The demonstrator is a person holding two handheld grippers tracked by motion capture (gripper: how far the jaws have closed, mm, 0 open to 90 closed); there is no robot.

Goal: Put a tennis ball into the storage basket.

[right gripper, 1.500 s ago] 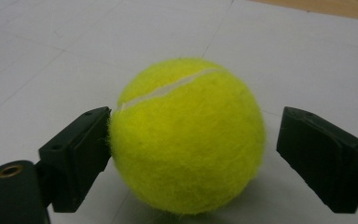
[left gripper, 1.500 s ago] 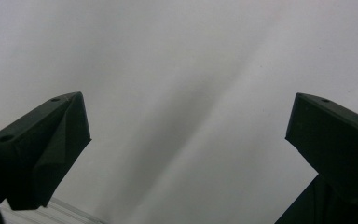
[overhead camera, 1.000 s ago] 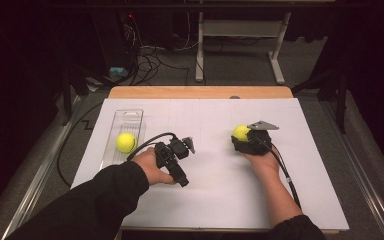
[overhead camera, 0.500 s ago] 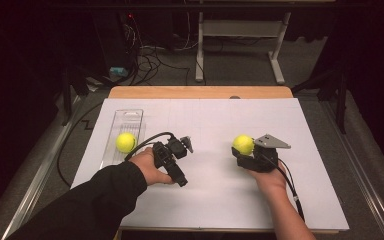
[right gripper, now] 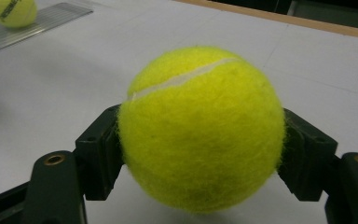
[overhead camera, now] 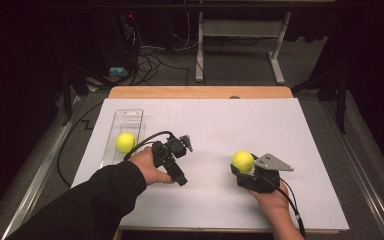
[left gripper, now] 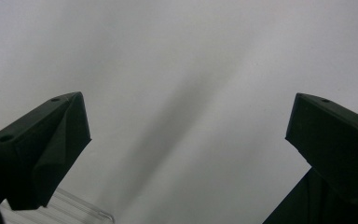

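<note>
- Bench [overhead camera: 205, 210]: white sheet over the top, wooden edge showing at 12 o'clock; dark floor with cables and a desk frame beyond.
- Right gripper [overhead camera: 242, 169]: at about 4 o'clock on the bench, held by the person's right hand [overhead camera: 270, 197], grey three-cornered plate on top, cable trailing toward 5 o'clock.
- Right gripper is pinching a yellow tennis ball [overhead camera: 242, 161]; in the right gripper view the ball [right gripper: 200, 128] sits between both black jaws, each jaw pressed into its felt, white seam curving over the upper part.
- That ball looks close to the white surface; cannot tell if it touches.
- Left gripper [overhead camera: 182, 145]: at about 8 o'clock from bench centre, held by the left hand [overhead camera: 147, 165], black sleeve entering from 7 o'clock, cable looping up over it.
- Left gripper jaws spread wide with nothing between them; in the left gripper view [left gripper: 186, 135] they frame bare white sheet, with a corner of clear plastic at the bottom edge.
- Clear plastic tray [overhead camera: 127, 120]: long, ribbed, lying along the 9 o'clock side of the bench.
- Second tennis ball [overhead camera: 126, 142]: in the tray's near end, just beside the left hand; also seen at 11 o'clock in the right gripper view [right gripper: 11, 11], resting on the tray [right gripper: 51, 21].
- The two balls are well apart.
</note>
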